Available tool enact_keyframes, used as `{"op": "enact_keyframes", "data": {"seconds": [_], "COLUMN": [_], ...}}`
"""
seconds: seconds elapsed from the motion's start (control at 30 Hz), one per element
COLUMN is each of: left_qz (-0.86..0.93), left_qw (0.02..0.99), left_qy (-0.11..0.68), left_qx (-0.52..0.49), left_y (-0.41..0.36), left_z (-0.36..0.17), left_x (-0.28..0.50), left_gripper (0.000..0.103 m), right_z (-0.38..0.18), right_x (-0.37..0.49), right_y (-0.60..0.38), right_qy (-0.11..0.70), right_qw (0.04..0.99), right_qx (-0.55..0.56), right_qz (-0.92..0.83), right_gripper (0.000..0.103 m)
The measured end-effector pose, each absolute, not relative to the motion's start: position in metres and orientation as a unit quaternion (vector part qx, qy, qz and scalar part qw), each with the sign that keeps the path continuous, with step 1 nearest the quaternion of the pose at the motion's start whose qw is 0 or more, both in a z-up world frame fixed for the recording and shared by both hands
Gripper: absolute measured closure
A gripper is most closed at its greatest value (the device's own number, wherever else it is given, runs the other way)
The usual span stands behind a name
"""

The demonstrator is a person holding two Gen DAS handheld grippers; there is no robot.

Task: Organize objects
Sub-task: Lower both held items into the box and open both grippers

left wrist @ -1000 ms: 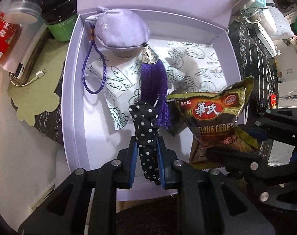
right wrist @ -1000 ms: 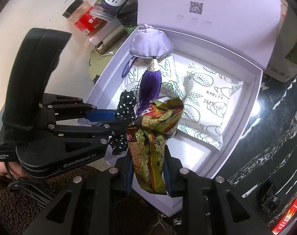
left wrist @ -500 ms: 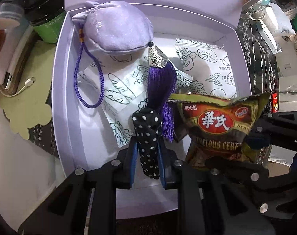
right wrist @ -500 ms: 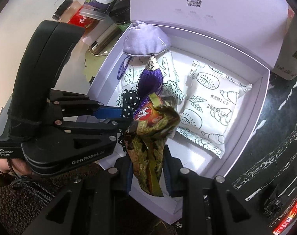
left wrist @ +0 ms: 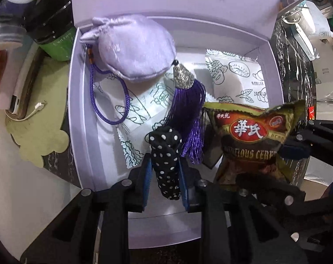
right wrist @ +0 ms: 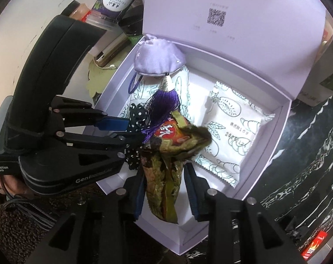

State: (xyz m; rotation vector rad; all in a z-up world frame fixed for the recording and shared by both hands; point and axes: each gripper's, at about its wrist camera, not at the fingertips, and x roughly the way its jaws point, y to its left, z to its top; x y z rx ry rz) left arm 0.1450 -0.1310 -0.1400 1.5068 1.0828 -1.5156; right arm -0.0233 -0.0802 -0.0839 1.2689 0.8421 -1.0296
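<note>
— How will that snack packet [right wrist: 166, 154] in your right gripper [right wrist: 165, 189] handle?

— Light, crinkly and slippery, I'd judge; your jaws look slack beside its lower half, so I cannot tell if they pinch. It hangs over the lilac box [right wrist: 278, 132].

— And the left gripper [left wrist: 165, 176]?

— Clamped on soft polka-dot cloth [left wrist: 166, 160]. The packet reads "華氏"; the gripper body reads "GenRobot".

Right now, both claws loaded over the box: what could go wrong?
1. The left claw holds the polka-dot cloth against the purple tassel; strands may snag.
2. The right claw and its snack bag crowd the left claw; they may collide.
3. The bag may land on the white pastry packet.
</note>
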Motion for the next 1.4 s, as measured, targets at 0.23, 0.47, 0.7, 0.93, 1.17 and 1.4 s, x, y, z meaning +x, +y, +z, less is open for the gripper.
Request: {"op": "enact_keyframes", "data": {"seconds": [0.23, 0.47, 0.7, 0.93, 1.17, 1.4], "left_qz": [-0.598, -0.603, -0.611, -0.625, -0.645, -0.665], "left_qw": [0.373, 0.386, 0.395, 0.4, 0.391, 0.379], "left_qy": [0.404, 0.385, 0.37, 0.349, 0.325, 0.304], "left_qx": [0.583, 0.582, 0.578, 0.572, 0.57, 0.568], "left_y": [-0.136, -0.13, -0.127, -0.097, -0.097, -0.082], "left_z": [-0.13, -0.12, -0.109, -0.085, -0.05, -0.048], "left_x": [0.131, 0.125, 0.111, 0.135, 0.136, 0.105], "left_gripper": [0.074, 0.064, 0.064, 0.064, 0.064, 0.064], "right_z": [-0.074, -0.063, -0.047, -0.038, -0.021, -0.018], "right_x": [-0.033, -0.038, -0.035, -0.035, -0.056, -0.066], "right_y": [-0.07, -0.055, -0.04, -0.035, -0.018, 0.001], "right_qy": [0.363, 0.356, 0.344, 0.324, 0.307, 0.291], "right_qw": [0.608, 0.615, 0.623, 0.621, 0.611, 0.596], "right_qx": [0.535, 0.524, 0.512, 0.503, 0.5, 0.5], "right_qz": [-0.46, -0.468, -0.481, -0.505, -0.532, -0.557], "right_gripper": [0.062, 0.059, 0.059, 0.059, 0.058, 0.058]}}
